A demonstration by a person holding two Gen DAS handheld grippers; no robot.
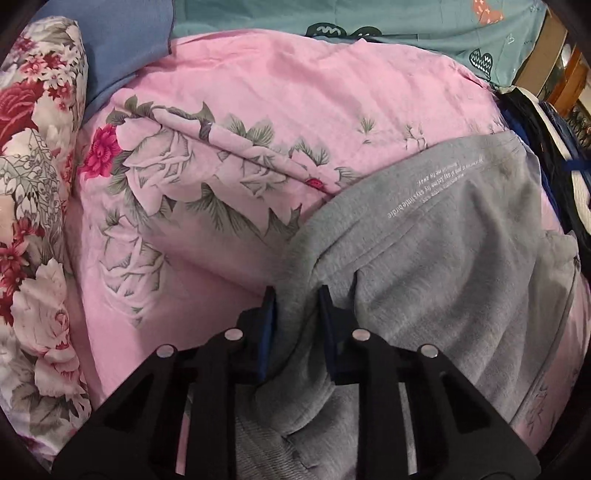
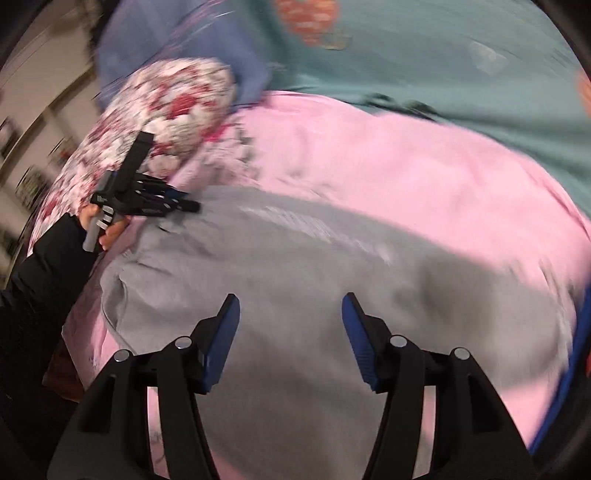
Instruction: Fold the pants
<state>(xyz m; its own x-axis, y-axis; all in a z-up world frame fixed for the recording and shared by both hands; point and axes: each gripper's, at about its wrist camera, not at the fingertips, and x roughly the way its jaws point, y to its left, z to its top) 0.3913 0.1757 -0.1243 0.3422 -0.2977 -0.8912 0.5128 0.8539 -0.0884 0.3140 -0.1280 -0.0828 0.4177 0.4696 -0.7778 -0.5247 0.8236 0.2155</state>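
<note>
Grey fleece pants (image 1: 443, 251), one pair, lie on one pink floral bedspread (image 1: 258, 92).

In the left wrist view the left hand-held gripper (image 1: 297, 295) at 6 o'clock pinches a bunched fold of the pants between narrow jaws. In the blurred right wrist view the right hand-held gripper (image 2: 290, 306) hangs above the pants with jaws apart and nothing between them; the other gripper shows at 9 o'clock, held by a hand (image 2: 107, 229) in a black sleeve (image 2: 44, 273). One red-and-white floral pillow (image 1: 33, 184) lies at 9 o'clock, one teal sheet (image 1: 369, 18) at 12.
</note>
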